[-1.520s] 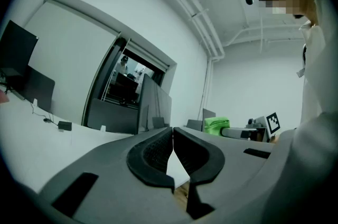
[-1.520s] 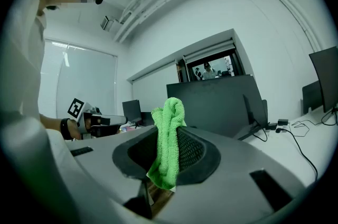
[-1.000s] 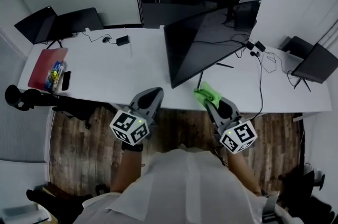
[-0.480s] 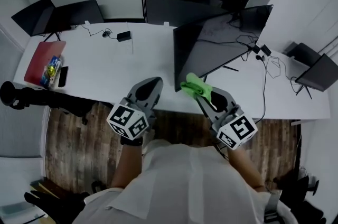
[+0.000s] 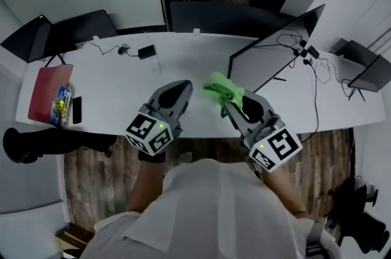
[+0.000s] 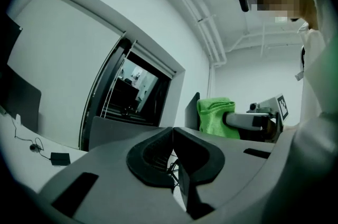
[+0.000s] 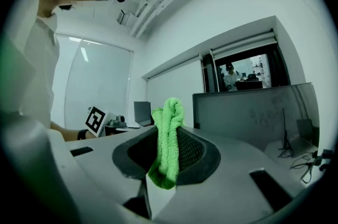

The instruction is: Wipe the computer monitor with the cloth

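Green terry cloth (image 5: 222, 90) is pinched in the right gripper (image 5: 228, 104), whose jaws are clamped on a folded strip of it; in the right gripper view the fold stands up between the pads and a short end hangs below them. The left gripper (image 5: 181, 88) hangs beside it with its jaws pressed together and nothing between them; both hover over the near edge of the white desk (image 5: 116, 90), about midway along it. The monitor (image 5: 276, 55) stands on the right half of the desk, turned at an angle, its dark screen facing the grippers; the cloth is near the screen's left edge but apart from it, so wiping looks not yet begun.

The likeliest trouble is the grip itself; only a narrow fold is caught, and drag across the screen could pull it out or bunch it so that little cloth meets the panel. If the wad rides too far back, the hard jaw tips may reach the screen first and mark it. The monitor rests on a thin stand (image 5: 279, 78) and nothing braces it; a firm push near its left edge could swing or tip it, and the cables (image 5: 316, 90) trailing toward the desk's right edge could be tugged with it.
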